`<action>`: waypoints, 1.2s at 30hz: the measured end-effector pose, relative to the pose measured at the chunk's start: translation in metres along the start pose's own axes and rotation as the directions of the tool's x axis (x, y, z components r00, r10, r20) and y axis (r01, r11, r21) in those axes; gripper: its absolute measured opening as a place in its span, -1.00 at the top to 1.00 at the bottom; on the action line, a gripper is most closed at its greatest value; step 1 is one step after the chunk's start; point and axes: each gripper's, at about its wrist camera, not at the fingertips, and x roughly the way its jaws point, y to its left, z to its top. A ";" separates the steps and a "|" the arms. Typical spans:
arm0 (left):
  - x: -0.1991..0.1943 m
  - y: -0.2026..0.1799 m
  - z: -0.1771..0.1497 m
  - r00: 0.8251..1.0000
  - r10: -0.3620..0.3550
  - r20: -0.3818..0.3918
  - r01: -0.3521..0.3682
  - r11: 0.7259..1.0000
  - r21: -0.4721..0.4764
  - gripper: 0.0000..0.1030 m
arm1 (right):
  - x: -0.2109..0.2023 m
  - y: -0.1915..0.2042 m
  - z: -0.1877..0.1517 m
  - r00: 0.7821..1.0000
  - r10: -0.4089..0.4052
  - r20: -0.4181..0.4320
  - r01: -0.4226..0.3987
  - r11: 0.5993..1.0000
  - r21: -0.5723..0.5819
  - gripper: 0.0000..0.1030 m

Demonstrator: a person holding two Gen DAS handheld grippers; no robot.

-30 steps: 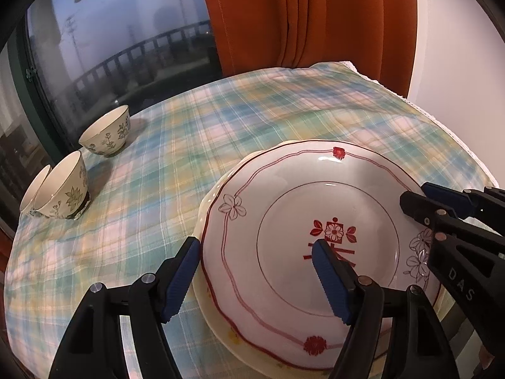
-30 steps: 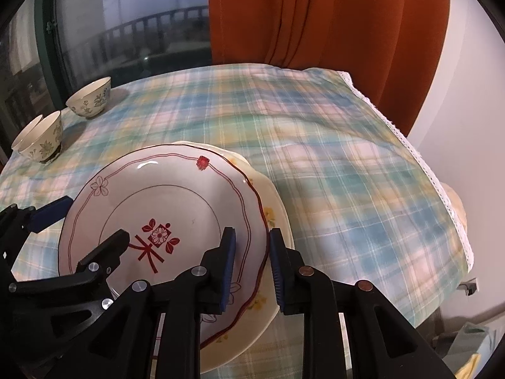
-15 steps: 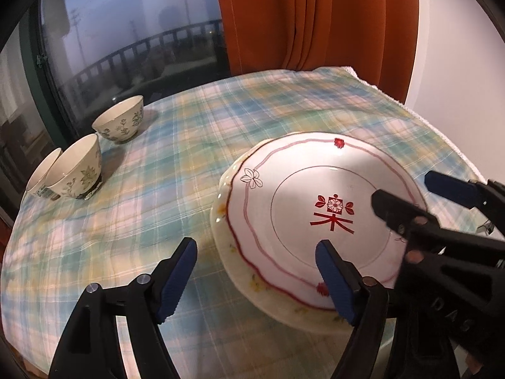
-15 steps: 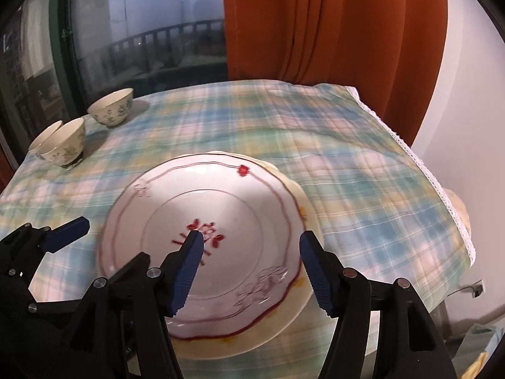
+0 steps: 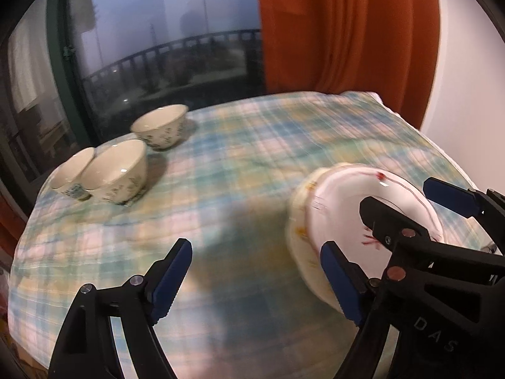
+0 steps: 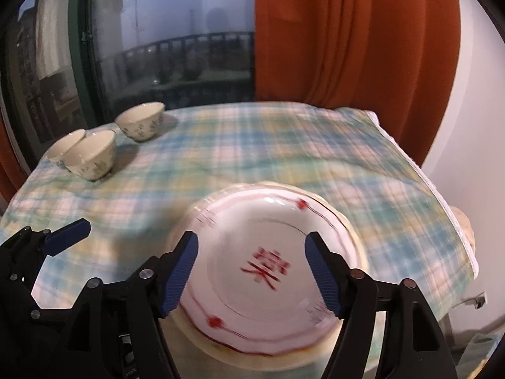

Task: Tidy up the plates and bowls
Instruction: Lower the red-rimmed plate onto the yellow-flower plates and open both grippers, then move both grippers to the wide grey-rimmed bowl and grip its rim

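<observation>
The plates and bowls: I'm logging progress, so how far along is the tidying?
Done: the red-patterned plate sits stacked on a cream plate. In hand: nothing; the right gripper has just been opening above that stack, and the left gripper has been opening over bare tablecloth. Left: three bowls stand unstacked at the far corner.

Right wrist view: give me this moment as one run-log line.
red-pattern plate: stacked on cream plate | right gripper: open, jaws just opened, empty | left gripper: open, empty | three bowls: unstacked, far-left
</observation>
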 end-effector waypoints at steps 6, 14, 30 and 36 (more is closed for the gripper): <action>0.004 0.046 0.012 1.000 0.030 0.008 -0.030 0.999 -0.042 -0.68 | 0.014 0.037 0.025 0.999 0.043 0.003 -0.043 0.999 0.002 -0.52; 0.017 0.115 0.036 0.993 0.115 0.038 -0.110 0.988 -0.110 -0.68 | 0.042 0.096 0.061 0.992 0.123 0.015 -0.123 0.992 0.021 -0.53; 0.078 0.227 0.073 0.973 0.229 0.028 -0.215 0.945 -0.248 -0.68 | 0.121 0.196 0.131 0.982 0.185 0.043 -0.184 0.983 -0.015 -0.53; 0.105 0.249 0.072 0.984 0.177 -0.016 -0.174 0.943 -0.283 -0.68 | 0.150 0.212 0.139 0.985 0.173 0.017 -0.172 0.985 -0.015 -0.53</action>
